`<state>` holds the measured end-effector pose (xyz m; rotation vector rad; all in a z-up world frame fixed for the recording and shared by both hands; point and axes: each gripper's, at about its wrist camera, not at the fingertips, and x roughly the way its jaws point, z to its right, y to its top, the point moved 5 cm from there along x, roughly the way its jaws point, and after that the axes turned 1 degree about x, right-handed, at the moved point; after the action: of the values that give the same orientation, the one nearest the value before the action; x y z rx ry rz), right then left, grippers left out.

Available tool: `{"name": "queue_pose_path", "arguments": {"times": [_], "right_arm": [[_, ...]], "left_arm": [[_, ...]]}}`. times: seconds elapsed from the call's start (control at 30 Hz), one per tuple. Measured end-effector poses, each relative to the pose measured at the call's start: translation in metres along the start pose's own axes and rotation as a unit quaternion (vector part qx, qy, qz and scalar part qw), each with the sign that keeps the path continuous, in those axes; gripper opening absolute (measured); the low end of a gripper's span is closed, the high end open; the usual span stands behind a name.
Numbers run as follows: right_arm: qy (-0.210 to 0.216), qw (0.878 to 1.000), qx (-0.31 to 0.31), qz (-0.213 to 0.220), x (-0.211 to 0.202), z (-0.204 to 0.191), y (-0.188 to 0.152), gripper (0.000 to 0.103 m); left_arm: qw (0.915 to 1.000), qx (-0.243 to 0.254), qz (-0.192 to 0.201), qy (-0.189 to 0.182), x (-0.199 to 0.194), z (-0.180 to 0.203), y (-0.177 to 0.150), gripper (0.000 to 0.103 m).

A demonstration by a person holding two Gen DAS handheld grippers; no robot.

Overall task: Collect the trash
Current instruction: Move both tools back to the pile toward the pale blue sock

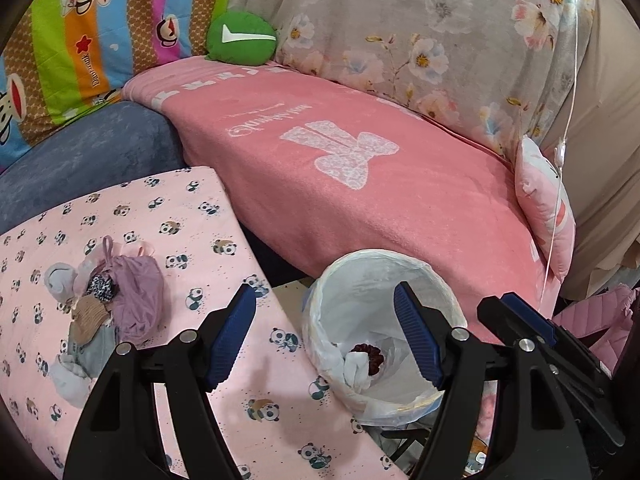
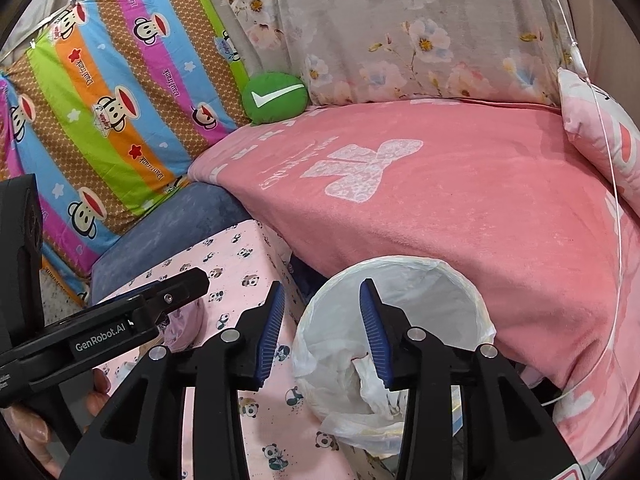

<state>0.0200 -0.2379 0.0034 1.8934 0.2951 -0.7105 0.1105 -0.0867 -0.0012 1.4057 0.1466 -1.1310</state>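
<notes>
Left gripper (image 1: 324,336) gapes wide and empty, right gripper (image 2: 322,332) partly open, empty; trash bin (image 1: 320,308) at 5 o'clock of the rag pile (image 1: 108,300) on the panda-print bench (image 1: 192,216)

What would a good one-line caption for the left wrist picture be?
Open left gripper hovers between a pile of scraps on the panda-print cloth and a lined bin holding trash.

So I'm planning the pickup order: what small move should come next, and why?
Probably swing the left tool over to the pile of scraps on the panda cloth. Both tools look empty and open, the bin already holds some trash, and that pile remains on the cloth.
</notes>
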Motion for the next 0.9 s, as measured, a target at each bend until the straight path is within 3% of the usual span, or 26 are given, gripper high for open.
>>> {"name": "queue_pose_path", "arguments": {"times": [0.27,0.6,0.9], "right_arm": [[0.022,0.999,-0.030,-0.026,0.019,-0.045,-0.018,0.043],[0.056,0.994,-0.072,-0.066,0.046,-0.117,-0.053,0.050],[0.079,0.985,-0.109,-0.107,0.076,-0.177,-0.089,0.050]], "left_arm": [[0.9973,-0.051,-0.005,0.053,-0.011,-0.068,-0.023,0.074],[0.9839,-0.111,-0.031,0.137,-0.025,-0.163,-0.068,0.079],[0.9698,-0.170,-0.068,0.161,-0.026,-0.230,-0.113,0.079]]}}
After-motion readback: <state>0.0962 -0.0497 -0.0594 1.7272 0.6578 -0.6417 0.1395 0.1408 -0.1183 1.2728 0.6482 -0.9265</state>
